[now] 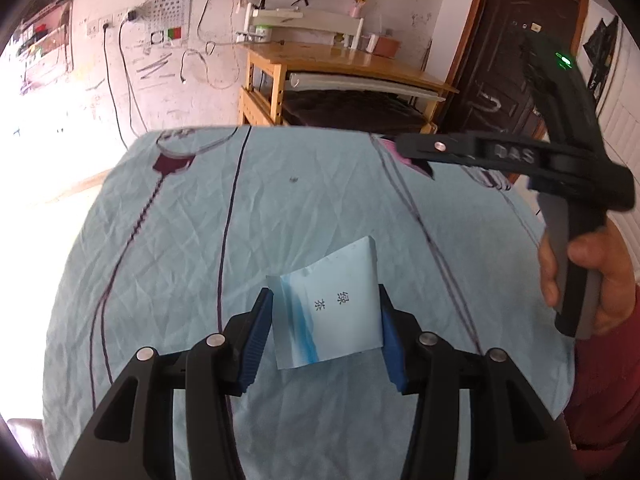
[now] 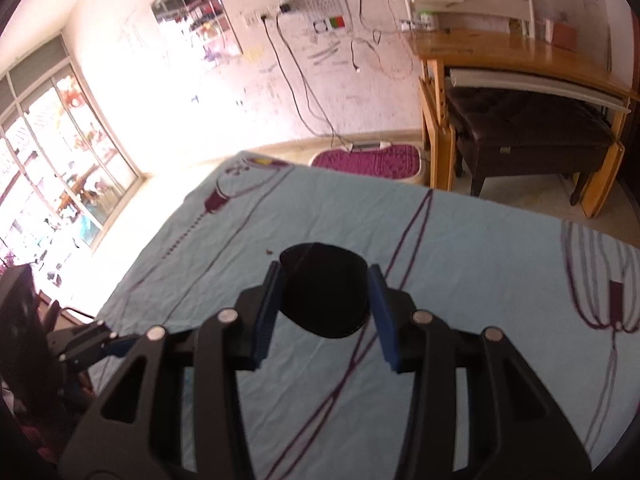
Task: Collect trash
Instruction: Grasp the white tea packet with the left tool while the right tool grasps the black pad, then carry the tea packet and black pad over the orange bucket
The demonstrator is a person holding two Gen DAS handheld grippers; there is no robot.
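Left tool [image 1: 326, 326] clamped half-wide on pale tea packet [image 1: 332, 308], lower centre of frame, above the blue-sheeted counter [image 1: 160, 240]. Right tool [image 2: 326, 312] pinching dark round piece [image 2: 324, 292] at frame centre. Best to keep both grips firm, lift clear, avoid snagging cloth.

Items counted: one pale blue paper packet printed with black characters [image 1: 332, 312]; one flat black oval piece [image 2: 324, 296]; one small dark crumb [image 1: 294, 179] on one light blue patterned cloth [image 1: 180, 240] over the tabletop. Two black handheld grippers, left gripper [image 1: 326, 328] and right gripper [image 2: 326, 312], each with two blue-padded jaws.
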